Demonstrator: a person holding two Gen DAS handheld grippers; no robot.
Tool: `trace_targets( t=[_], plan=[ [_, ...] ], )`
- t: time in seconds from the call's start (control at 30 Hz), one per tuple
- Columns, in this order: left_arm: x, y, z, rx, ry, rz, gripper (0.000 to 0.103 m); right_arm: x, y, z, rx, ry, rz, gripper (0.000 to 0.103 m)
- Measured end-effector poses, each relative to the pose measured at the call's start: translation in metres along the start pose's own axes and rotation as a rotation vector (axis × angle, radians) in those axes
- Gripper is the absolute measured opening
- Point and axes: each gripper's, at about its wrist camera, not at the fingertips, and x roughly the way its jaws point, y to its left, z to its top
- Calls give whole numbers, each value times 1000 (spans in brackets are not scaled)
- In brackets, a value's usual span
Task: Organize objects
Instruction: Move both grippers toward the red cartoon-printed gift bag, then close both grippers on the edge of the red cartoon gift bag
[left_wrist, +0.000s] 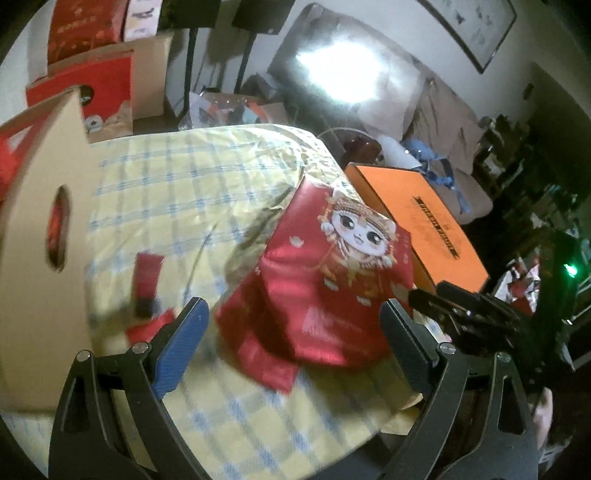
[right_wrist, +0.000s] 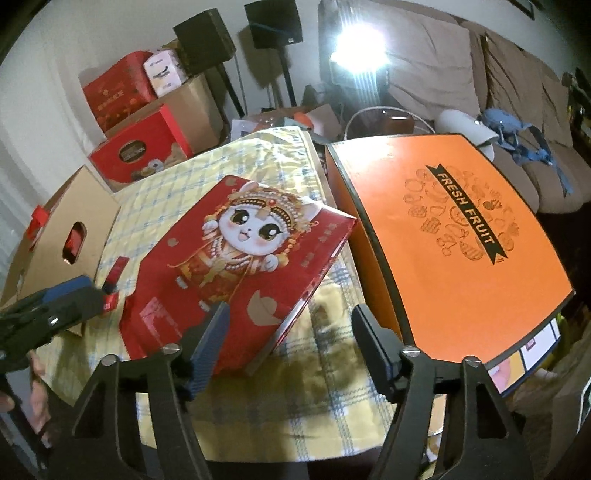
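While both grippers hung above it, the table (right_wrist: 258, 417) lay under a yellow cloth checked in blue, rumpled near its middle. On that cloth a flat red gift box (right_wrist: 243, 266) printed with a costumed cartoon cat rested tilted, one edge lifted. Just beside it on the right sat an orange box (right_wrist: 454, 266) lettered "FRESH FRUIT". At the table's left edge stood a brown cardboard carrier (right_wrist: 70, 236) with an oval handle hole, and a small red packet (right_wrist: 114, 277) lay between it and the cat box. The left gripper (left_wrist: 291, 325) stood wide apart over the near end of the red gift box, its pads clear of it. The right gripper (right_wrist: 290, 325) was also parted, nothing between its fingers, over bare cloth between the two boxes. Behind the table were stacked red cartons (right_wrist: 136, 151), brown cardboard boxes, two dark speakers on stands (right_wrist: 273, 22), a glaring lamp (right_wrist: 360, 48) and a beige sofa (right_wrist: 517, 92) along the wall.
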Motion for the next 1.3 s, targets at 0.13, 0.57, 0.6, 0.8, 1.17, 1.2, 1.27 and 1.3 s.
trace_targets(
  t=[0.13,0.57,0.6,0.8,1.17,1.2,1.27,1.3],
  plan=[
    [21,-10,11,51,19,24,92,8,-4,3,13,17,6,63],
    [62,-6,23,21,102,33,76,28,-7,13,41,43,67,57],
    [63,-6,23,20,105,34,76,29,-6,13,41,43,69,57],
    [70,-7,22,10,130,14,70,30,-2,17,35,39,78,48],
    [53,-13,17,-8,88,-7,68,12,-1,24,32,-8,62,44],
    [48,-14,17,-8,77,-12,68,9,1,24,28,-16,61,44],
    [41,-16,18,-7,63,-17,68,2,4,26,17,-33,58,44],
    [37,-17,18,-9,53,-21,68,-2,5,26,11,-41,57,44]
  ],
)
